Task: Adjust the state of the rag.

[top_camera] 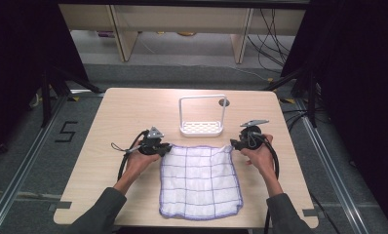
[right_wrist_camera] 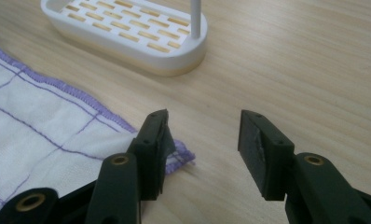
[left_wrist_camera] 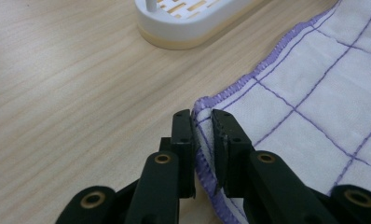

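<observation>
The wooden table (top_camera: 109, 126) spans mid-frame. The checked cloth (top_camera: 199, 180) lies flat at lower centre, soft, light and limp, best taken by its corners. The white rack (top_camera: 202, 127) stands above it. The left gripper (left_wrist_camera: 201, 133) pinches the cloth's corner; the right gripper (right_wrist_camera: 203, 140) stands spread, its corner just free.

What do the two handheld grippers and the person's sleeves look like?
Both the left gripper and the right gripper are black, each with a grey three-cornered plate on top and a black trailing cable. Their jaws are flat black blocks with brass-coloured pivot rivets. The sleeves are dark grey.
</observation>
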A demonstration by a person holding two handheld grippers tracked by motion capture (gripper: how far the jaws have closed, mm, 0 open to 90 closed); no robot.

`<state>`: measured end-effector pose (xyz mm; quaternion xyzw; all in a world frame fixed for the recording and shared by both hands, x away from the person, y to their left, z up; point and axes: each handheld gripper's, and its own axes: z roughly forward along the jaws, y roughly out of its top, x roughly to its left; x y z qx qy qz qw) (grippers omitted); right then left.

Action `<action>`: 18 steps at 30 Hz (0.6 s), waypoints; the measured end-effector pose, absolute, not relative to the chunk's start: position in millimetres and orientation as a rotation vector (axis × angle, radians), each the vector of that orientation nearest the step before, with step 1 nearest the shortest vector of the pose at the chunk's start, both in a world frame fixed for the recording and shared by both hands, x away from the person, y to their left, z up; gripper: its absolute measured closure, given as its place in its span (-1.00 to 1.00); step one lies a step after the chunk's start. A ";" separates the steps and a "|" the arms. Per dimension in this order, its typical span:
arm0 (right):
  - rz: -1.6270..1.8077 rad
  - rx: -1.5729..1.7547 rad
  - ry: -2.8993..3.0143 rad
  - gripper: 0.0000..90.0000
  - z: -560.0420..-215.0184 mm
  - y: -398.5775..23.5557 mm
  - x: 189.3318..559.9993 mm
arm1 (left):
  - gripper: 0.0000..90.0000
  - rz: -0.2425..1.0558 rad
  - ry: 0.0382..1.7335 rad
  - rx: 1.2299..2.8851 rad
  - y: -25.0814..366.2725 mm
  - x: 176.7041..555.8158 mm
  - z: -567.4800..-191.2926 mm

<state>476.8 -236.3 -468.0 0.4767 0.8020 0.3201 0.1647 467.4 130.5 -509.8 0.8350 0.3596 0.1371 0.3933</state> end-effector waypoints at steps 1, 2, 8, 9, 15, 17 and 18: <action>0.920 1.347 2.274 0.17 -469.0 -236.4 478.2 | 0.75 0.354 0.908 2.130 130.3 466.7 -510.2; 0.927 1.372 2.284 0.16 -469.4 -235.1 479.2 | 0.76 0.353 0.904 2.138 130.0 466.3 -510.5; 0.923 1.518 2.286 0.06 -478.9 -219.4 485.5 | 0.78 0.358 0.906 2.126 133.9 465.5 -510.8; 0.940 1.513 2.278 0.06 -481.5 -217.3 487.3 | 0.78 0.355 0.908 2.126 134.2 465.7 -510.3; 0.847 1.486 2.300 0.06 -485.7 -213.1 488.5 | 0.78 0.358 0.897 2.130 134.6 465.8 -509.6; 0.786 1.451 2.322 0.06 -488.4 -213.3 489.5 | 0.79 0.365 0.899 2.125 135.1 465.4 -509.3; 0.764 1.448 2.327 0.07 -489.8 -212.2 488.9 | 0.79 0.361 0.894 2.124 135.5 465.7 -509.1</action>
